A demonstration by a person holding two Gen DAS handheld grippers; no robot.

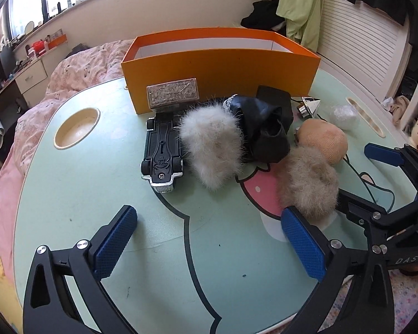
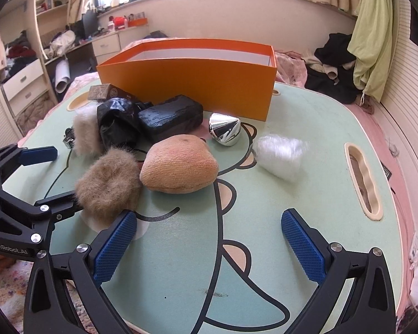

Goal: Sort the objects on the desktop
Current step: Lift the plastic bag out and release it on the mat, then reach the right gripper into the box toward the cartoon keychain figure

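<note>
My left gripper [image 1: 209, 214] hangs open over the bare mint table [image 1: 83, 194], nothing between its blue pads. Ahead of it lie an upturned black toy car [image 1: 163, 150], a white fur puff [image 1: 211, 144] and crumpled black cloth [image 1: 264, 128]. A brown fur ball [image 1: 309, 183] sits by its right finger. My right gripper [image 2: 209, 217] is open and empty too, with the brown fur ball [image 2: 108, 183] at its left finger. Beyond it lie a tan plush bun [image 2: 181, 164], a silver cone [image 2: 225, 130] and a white fluffy tuft [image 2: 281, 153]. The open orange box [image 2: 186, 80] stands at the back.
A small patterned brown box [image 1: 171, 94] leans on the orange box's front, and a black pouch [image 2: 171, 117] lies near it. The table has a round cup recess [image 1: 76, 128] and a long slot [image 2: 363, 178]. A pink bed surrounds the table.
</note>
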